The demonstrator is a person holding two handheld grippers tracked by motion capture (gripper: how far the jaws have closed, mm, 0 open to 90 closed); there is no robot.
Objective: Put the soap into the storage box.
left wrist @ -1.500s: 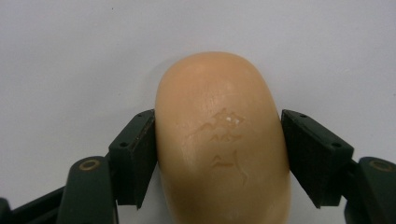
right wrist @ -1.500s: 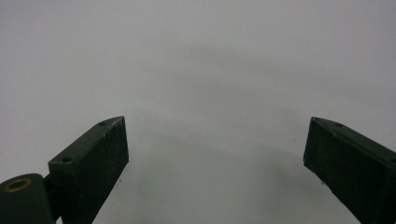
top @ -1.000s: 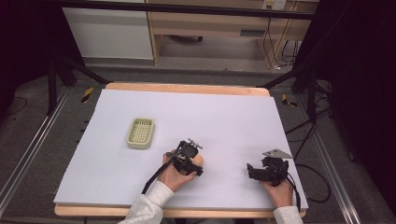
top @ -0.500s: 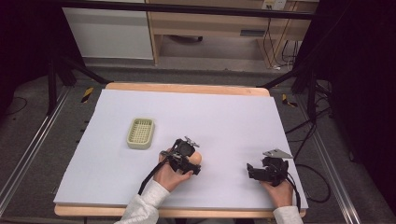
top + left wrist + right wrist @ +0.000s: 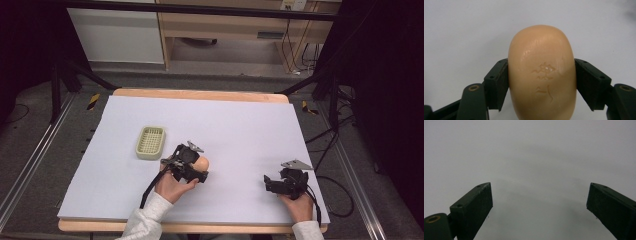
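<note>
White table (image 5: 240, 125): left gripper (image 5: 200, 170) jaws clamp soap (image 5: 542, 72).

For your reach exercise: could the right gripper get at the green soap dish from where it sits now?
Probably not directly: the left gripper, shut on the soap, sits between the right gripper and the soap dish.

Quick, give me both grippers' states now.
Left gripper: shut on the soap bar.
Right gripper: open, holding nothing.
</note>
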